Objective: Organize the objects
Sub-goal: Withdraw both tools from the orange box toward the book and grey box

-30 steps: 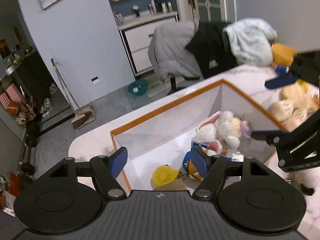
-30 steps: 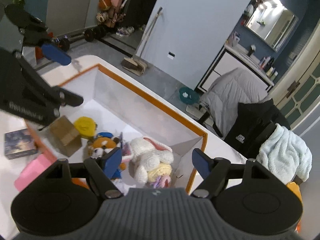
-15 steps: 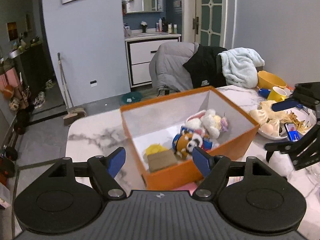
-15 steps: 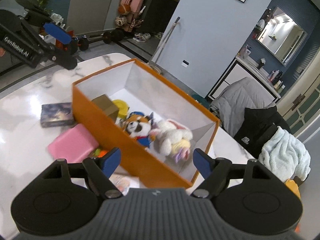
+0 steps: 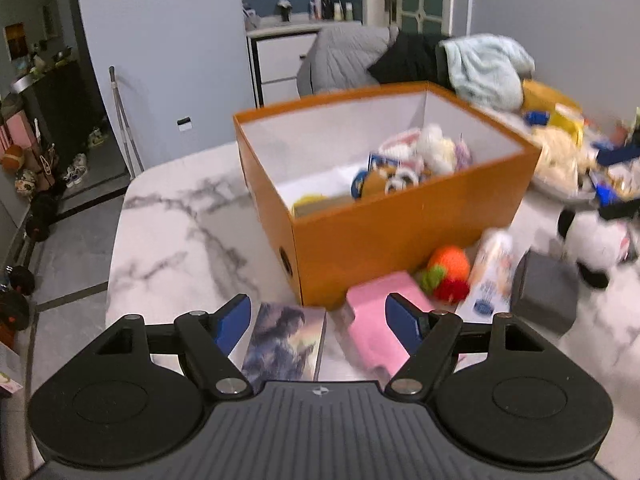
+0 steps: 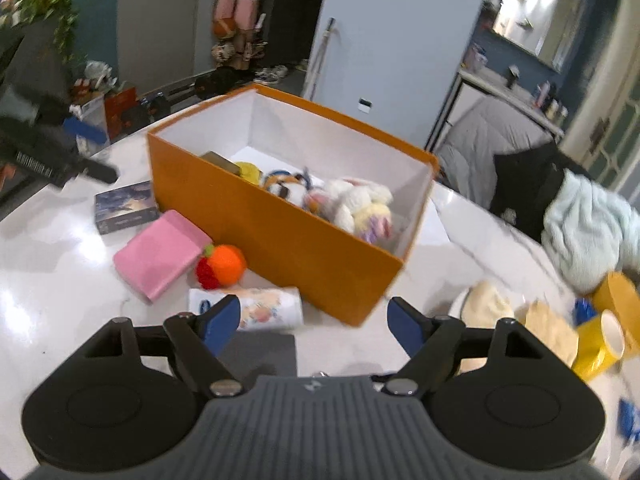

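Both my grippers are wide open and holding nothing. Left gripper hangs above the dark picture box and the pink block, both lying on the desk just in front of the orange box. Right gripper sits over the printed tube and a grey box. Knitted orange fruit lies against the orange box wall. Plush toys are already inside the orange box.

White lettering runs along the black left gripper, too blurred to read; nothing else is legible.
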